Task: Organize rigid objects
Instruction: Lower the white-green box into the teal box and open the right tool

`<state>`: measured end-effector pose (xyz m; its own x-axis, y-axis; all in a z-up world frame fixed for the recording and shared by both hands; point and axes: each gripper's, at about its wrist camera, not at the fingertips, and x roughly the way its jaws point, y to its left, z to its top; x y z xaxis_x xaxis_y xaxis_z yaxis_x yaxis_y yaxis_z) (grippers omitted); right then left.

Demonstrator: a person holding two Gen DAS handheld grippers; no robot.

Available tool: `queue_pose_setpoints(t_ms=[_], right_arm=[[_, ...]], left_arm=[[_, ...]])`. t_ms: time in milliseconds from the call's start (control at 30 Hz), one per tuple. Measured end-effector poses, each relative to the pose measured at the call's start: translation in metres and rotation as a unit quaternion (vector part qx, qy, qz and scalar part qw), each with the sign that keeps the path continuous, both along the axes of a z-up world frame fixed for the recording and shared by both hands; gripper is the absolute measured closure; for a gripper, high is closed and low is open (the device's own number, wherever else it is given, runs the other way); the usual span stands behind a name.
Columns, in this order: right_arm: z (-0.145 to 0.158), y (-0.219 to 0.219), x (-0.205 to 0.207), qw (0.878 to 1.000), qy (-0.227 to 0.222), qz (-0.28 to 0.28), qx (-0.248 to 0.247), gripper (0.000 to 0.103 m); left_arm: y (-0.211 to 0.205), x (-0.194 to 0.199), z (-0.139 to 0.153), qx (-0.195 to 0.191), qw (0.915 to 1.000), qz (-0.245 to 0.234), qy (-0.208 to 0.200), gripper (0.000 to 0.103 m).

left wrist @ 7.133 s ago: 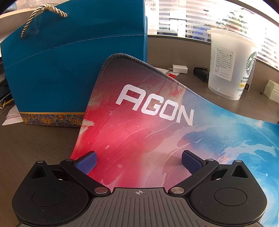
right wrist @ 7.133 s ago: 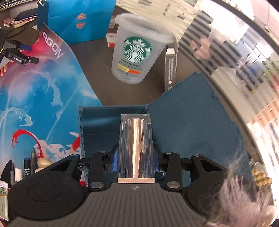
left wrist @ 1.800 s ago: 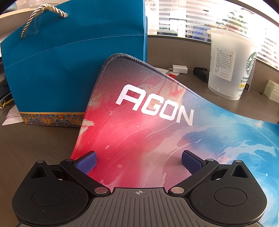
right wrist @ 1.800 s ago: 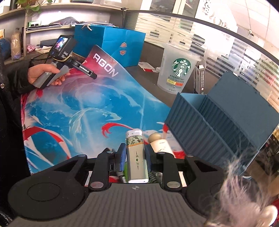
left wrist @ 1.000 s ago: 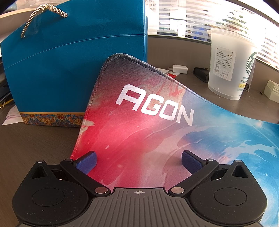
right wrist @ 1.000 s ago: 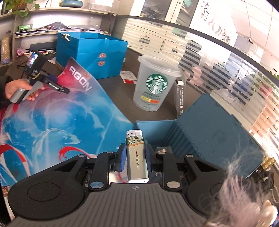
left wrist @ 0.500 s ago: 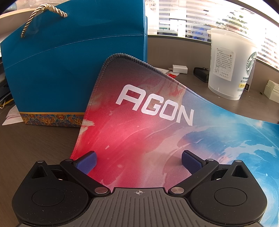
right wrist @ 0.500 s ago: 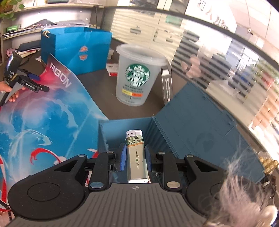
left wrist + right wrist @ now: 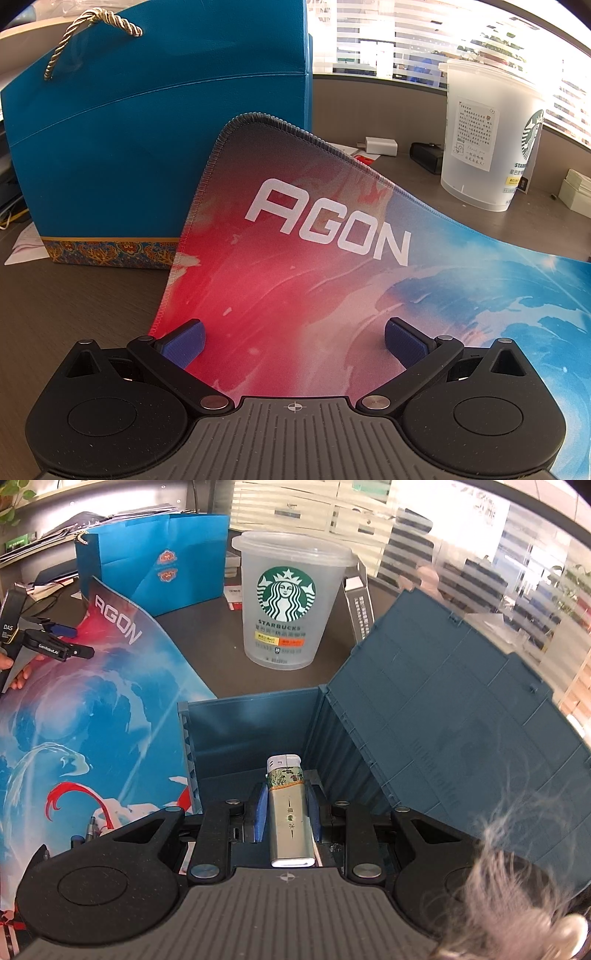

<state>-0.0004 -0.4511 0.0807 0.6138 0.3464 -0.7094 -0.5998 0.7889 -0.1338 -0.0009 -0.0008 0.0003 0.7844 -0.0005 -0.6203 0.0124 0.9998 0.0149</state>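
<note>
My right gripper (image 9: 286, 797) is shut on a silver lighter (image 9: 290, 819) with a white cap and a floral band. It holds the lighter upright over the open dark-blue storage box (image 9: 251, 734), whose lid (image 9: 461, 716) leans open to the right. My left gripper (image 9: 293, 338) is open and empty, resting low over the red part of the AGON mouse mat (image 9: 332, 266). The left gripper also shows in the right wrist view (image 9: 55, 642), far left over the mat.
A translucent Starbucks cup (image 9: 288, 602) stands behind the box, also in the left wrist view (image 9: 487, 136). A blue gift bag (image 9: 155, 147) stands behind the mat. Pens (image 9: 90, 827) lie on the mat left of the box. A slim carton (image 9: 360, 605) stands beside the cup.
My right gripper has carried the lighter from the mat to over the box and moved lower and closer above its opening. The left gripper has not moved.
</note>
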Motion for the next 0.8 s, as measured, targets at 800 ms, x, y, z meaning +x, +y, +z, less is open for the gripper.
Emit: queue_pose_setpoints(t_ms=[800], right_arm=[[0.0, -0.007, -0.005, 0.999, 0.01, -0.017, 0.04, 0.068]], left_arm=[[0.0, 0.0, 0.0, 0.0, 1.0, 0.0, 0.0, 0.0]])
